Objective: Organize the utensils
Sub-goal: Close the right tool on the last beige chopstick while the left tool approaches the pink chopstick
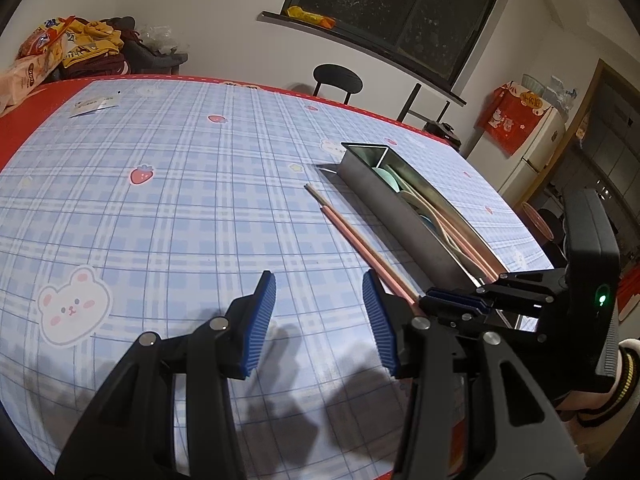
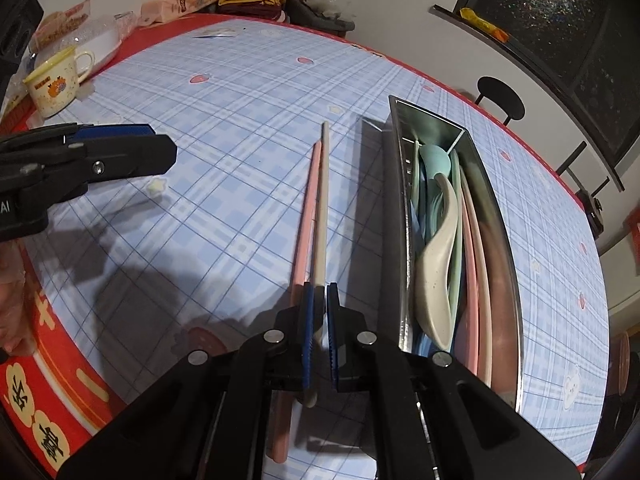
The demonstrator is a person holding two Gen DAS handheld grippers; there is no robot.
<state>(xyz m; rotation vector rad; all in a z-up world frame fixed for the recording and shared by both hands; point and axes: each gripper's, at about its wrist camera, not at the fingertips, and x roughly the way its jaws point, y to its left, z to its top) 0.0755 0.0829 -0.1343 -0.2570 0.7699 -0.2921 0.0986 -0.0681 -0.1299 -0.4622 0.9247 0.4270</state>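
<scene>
The right hand-held gripper (image 2: 320, 312) is clamped on the near end of a white chopstick (image 2: 322, 208). The chopstick runs straight away from it, parallel to the metal tray (image 2: 508, 248) just to its right. A pink chopstick (image 2: 306, 216) lies alongside on the counter (image 2: 200, 200). The left hand-held gripper (image 1: 320, 320) hangs open, farther off.

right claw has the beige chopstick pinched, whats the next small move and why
Probably lift the beige chopstick a little and swing it right over the metal box. The right claw is shut on it near its end, while the pink chopstick lies beside it on the tablecloth. The box already holds spoons and chopsticks. The left claw is open, holding nothing.
</scene>
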